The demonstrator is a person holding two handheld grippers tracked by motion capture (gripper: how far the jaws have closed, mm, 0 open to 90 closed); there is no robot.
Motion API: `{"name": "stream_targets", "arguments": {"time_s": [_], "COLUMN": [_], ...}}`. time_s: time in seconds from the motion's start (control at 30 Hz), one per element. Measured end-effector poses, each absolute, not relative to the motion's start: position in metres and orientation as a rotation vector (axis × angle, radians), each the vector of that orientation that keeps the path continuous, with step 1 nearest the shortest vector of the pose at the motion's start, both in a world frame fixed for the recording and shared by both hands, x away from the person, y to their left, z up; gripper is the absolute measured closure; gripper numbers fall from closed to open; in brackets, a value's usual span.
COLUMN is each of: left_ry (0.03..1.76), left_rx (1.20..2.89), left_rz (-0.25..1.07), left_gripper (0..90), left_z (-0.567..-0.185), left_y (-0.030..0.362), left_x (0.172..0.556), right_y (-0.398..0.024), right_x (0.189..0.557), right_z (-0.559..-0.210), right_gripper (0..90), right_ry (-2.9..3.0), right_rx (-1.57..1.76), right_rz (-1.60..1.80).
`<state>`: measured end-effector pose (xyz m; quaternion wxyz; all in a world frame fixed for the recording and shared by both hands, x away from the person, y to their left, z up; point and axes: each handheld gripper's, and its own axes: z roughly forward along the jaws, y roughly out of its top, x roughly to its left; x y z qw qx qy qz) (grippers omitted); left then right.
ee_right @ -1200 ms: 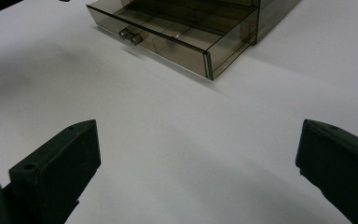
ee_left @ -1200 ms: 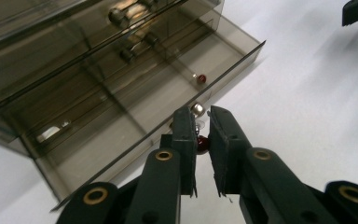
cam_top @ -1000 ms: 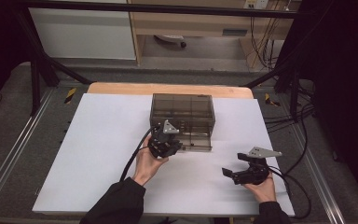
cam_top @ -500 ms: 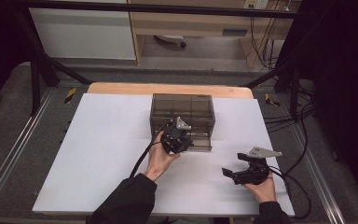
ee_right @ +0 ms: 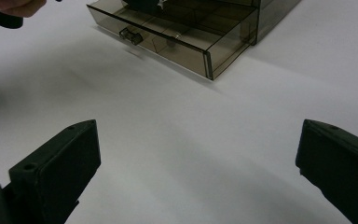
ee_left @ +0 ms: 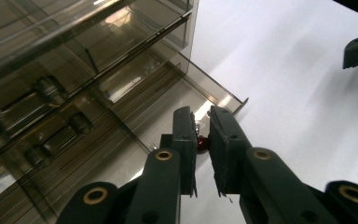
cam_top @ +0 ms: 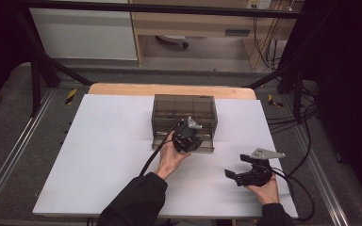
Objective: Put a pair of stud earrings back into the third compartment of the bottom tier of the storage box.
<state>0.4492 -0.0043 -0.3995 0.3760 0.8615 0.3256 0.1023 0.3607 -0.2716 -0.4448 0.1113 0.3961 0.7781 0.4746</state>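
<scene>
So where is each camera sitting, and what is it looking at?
High view: above the table, looking forward and down at the drawer box; both forearms, the left claw and the right claw show.
Left gripper view: on the left claw, looking into the open drawer; its narrow-set jaws show.
Right gripper view: on the right claw, looking across the table at the drawer; its wide-apart jaws show.
All three share the drawer.

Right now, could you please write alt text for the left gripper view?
The left gripper reaches into the open bottom drawer of a smoky clear drawer box, its black jaws nearly closed around a small red object. White table lies beyond.
</scene>
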Motion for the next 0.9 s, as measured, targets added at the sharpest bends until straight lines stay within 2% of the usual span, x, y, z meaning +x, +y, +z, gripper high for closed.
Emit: {"name": "stream_targets", "arguments": {"time_s": [0.73,0.9], "left_ry": [0.844,0.848], "left_rx": [2.223,2.221], "left_rz": [0.257,0.261], "left_gripper": [79.4,73.5], "left_z": [-0.425,-0.426], "left_y": [-0.021,-0.022], "left_x": [0.469,0.469], "right_y": [-0.272,-0.272], "right_x": [0.360,0.360], "right_z": [-0.445,-0.444], "right_gripper": [0.5,0.5], "right_ry": [2.287,2.284], "right_rx": [1.167,1.165], "right_rz": [1.395,1.398]}}
